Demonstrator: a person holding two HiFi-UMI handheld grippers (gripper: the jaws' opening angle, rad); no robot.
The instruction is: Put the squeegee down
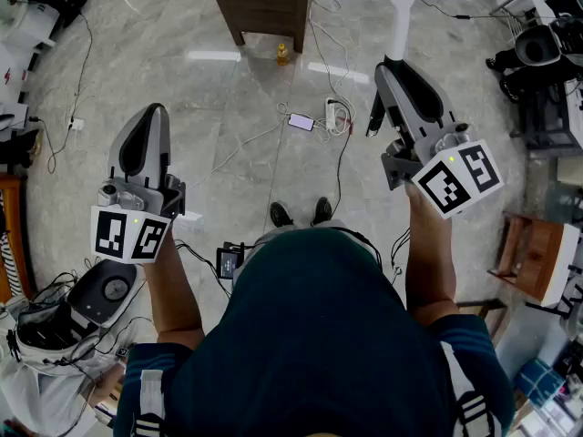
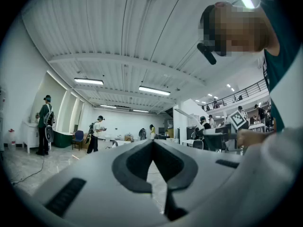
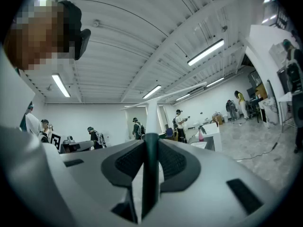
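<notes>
The squeegee (image 1: pixel 399 21) has a white neck and a long white blade that spans the top of the head view. Its dark handle (image 3: pixel 150 169) stands upright between the jaws of my right gripper (image 1: pixel 393 69), which is shut on it and held level over the marble floor. In the right gripper view, the white neck (image 3: pixel 152 118) rises beyond the right gripper (image 3: pixel 150 145). My left gripper (image 1: pixel 152 115) is held level at the left, with its pads together at the tips and nothing between them. The left gripper (image 2: pixel 152 144) looks out over a large hall.
A dark wooden table (image 1: pixel 260 5) stands ahead with a yellow bottle (image 1: pixel 282 55) at its foot. A phone and power strip (image 1: pixel 314 119) lie on the floor among cables. A wooden chair (image 1: pixel 537 258) is at right, and equipment (image 1: pixel 100 294) at lower left. Several people stand in the hall.
</notes>
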